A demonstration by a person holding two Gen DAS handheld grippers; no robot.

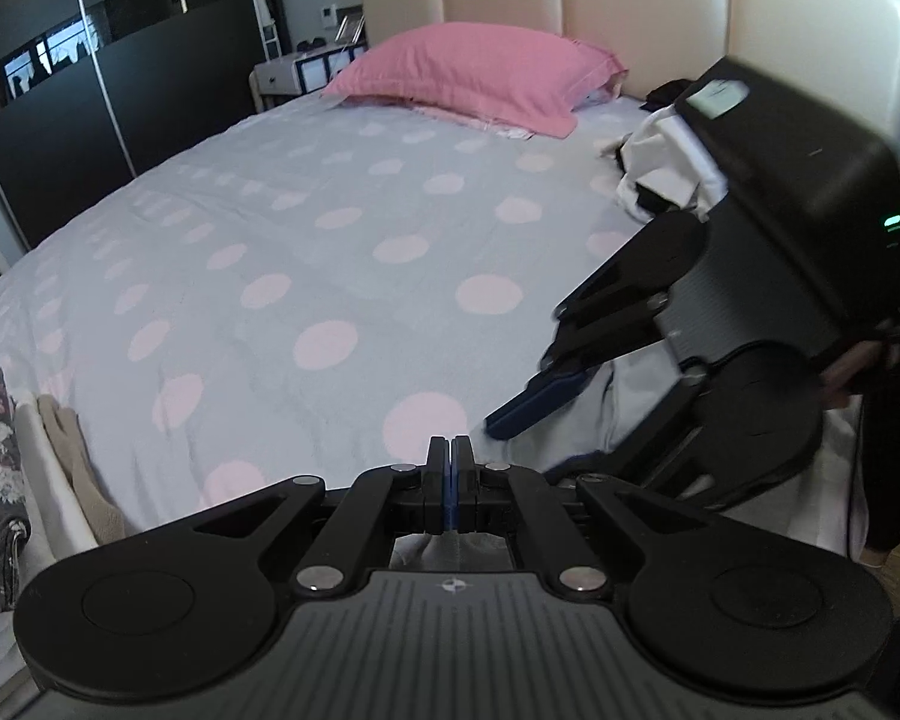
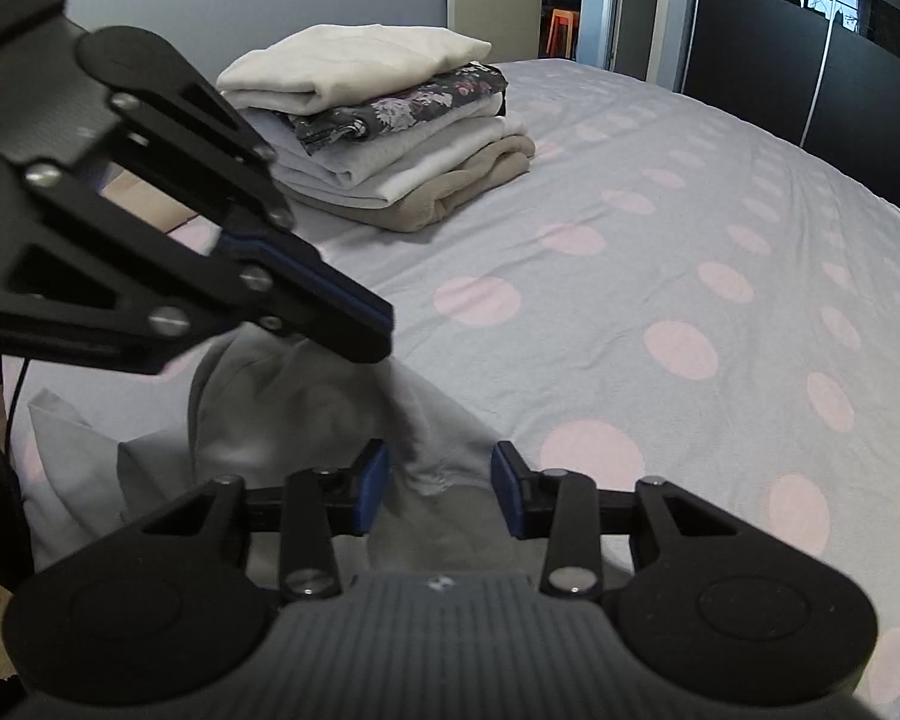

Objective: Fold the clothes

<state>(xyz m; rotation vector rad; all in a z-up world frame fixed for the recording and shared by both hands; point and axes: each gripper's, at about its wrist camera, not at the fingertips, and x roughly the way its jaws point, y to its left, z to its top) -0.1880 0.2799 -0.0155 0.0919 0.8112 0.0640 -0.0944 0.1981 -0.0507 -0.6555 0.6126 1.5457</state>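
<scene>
A light grey garment (image 2: pixel 330 414) lies bunched at the near edge of the bed. My left gripper (image 1: pixel 449 450) is shut on a fold of it; in the right wrist view the left gripper (image 2: pixel 366 336) pinches the cloth and lifts it into a peak. My right gripper (image 2: pixel 439 483) is open, its blue pads either side of a ridge of the same garment. In the left wrist view the right gripper (image 1: pixel 510 414) points down at the cloth on the right.
A stack of folded clothes (image 2: pixel 384 126) sits at the bed's far corner, also showing in the left wrist view (image 1: pixel 6 480). A pink pillow (image 1: pixel 480 75) and a white and black clothes heap (image 1: pixel 660 168) lie by the headboard. The dotted bedsheet (image 1: pixel 306 252) spreads between.
</scene>
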